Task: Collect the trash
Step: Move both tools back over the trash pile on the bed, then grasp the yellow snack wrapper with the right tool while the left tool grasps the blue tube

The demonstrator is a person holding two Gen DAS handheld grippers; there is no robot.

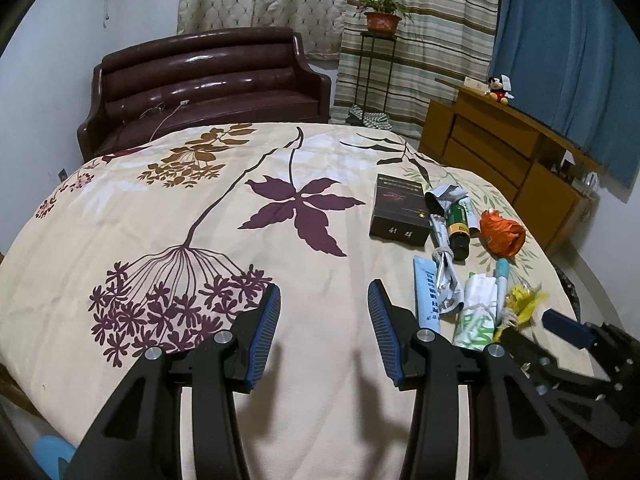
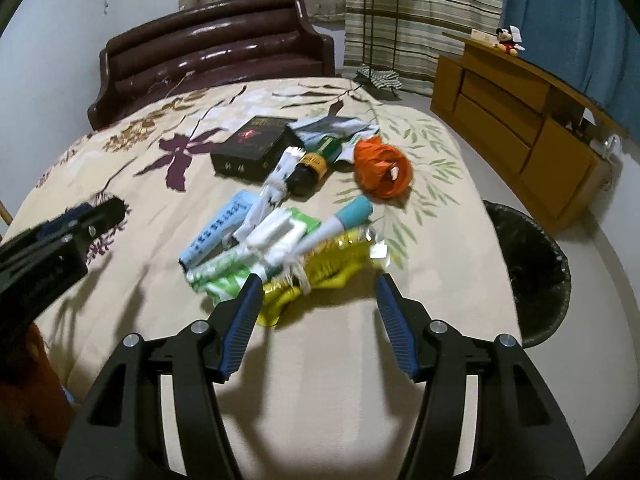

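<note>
A bed covered with a cream floral bedspread (image 2: 328, 360) fills both wrist views, with a pile of trash lying on it. In the right wrist view, the right gripper (image 2: 316, 286) reaches up from the bottom of the frame, its blue-padded fingers apart and spreading wider, clamped on nothing. A crumpled yellow wrapper (image 2: 320, 276) lies at centre frame just beyond the fingertips, its lower edge reaching into the gap and touching or just beside the left fingertip. Above the wrapper sit a green and white packet (image 2: 224, 276), a teal-capped tube (image 2: 340, 224) and a pale blue tube (image 2: 218, 232); further up are a dark bottle (image 2: 310, 168), a black box (image 2: 256, 148) and a crumpled orange bag (image 2: 384, 174). A black-lined trash bin (image 2: 532, 268) stands at the right edge, beside the bed. In the left wrist view, the left gripper (image 1: 324, 294) hovers over bare bedspread at lower centre, fingers apart and empty; the trash pile lies to its right, well clear of the gap.
</note>
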